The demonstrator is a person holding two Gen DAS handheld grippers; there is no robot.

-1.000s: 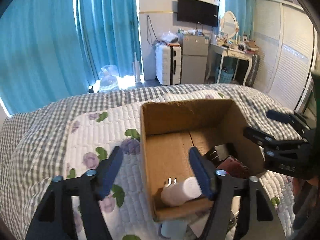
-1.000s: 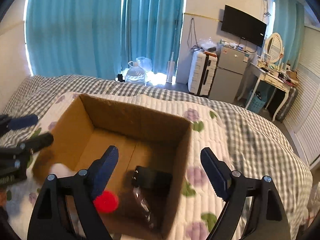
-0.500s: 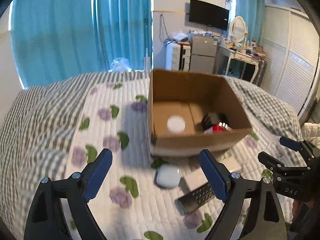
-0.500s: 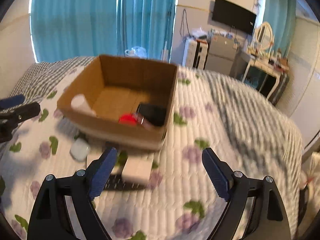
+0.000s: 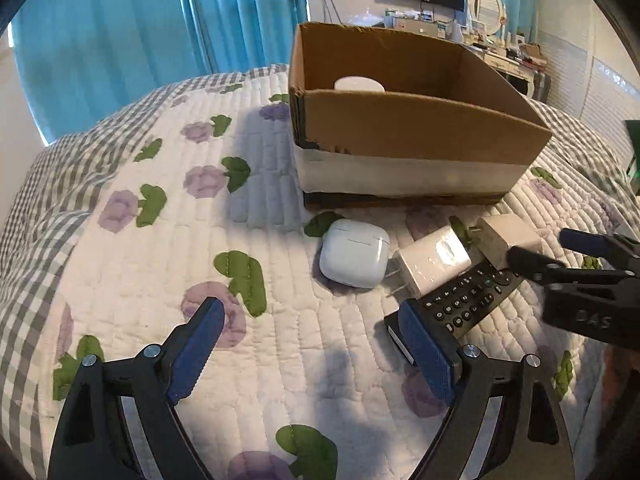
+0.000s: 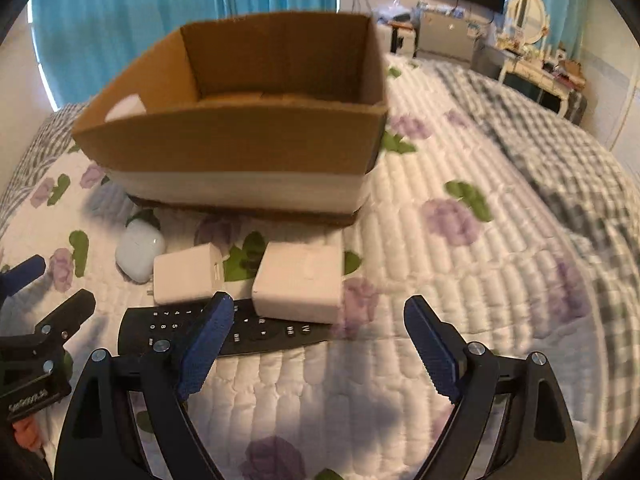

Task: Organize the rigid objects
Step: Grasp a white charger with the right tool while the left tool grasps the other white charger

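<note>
Left wrist view: both grippers pulled back from box (image 5: 400, 132) within last second, now low over quilt (image 5: 160, 240). Drop-off apparently done; next pick pending. Earbud case (image 5: 354, 253), two chargers (image 5: 434, 262) (image 6: 298, 282) and remote (image 6: 224, 330) lie just before box, chargers overlapping remote. Left gripper (image 5: 316, 350) level, jaws spread, empty. Right gripper (image 6: 320, 348) likewise, poised near right charger. White item in box, perhaps bottle.

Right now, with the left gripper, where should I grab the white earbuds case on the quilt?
Probably from above, closing the left gripper fingers across the two broad faces of the earbuds case. It lies rounded on the quilt, its left side free; the charger sits close on its right, so keep the fingers off that side.
</note>
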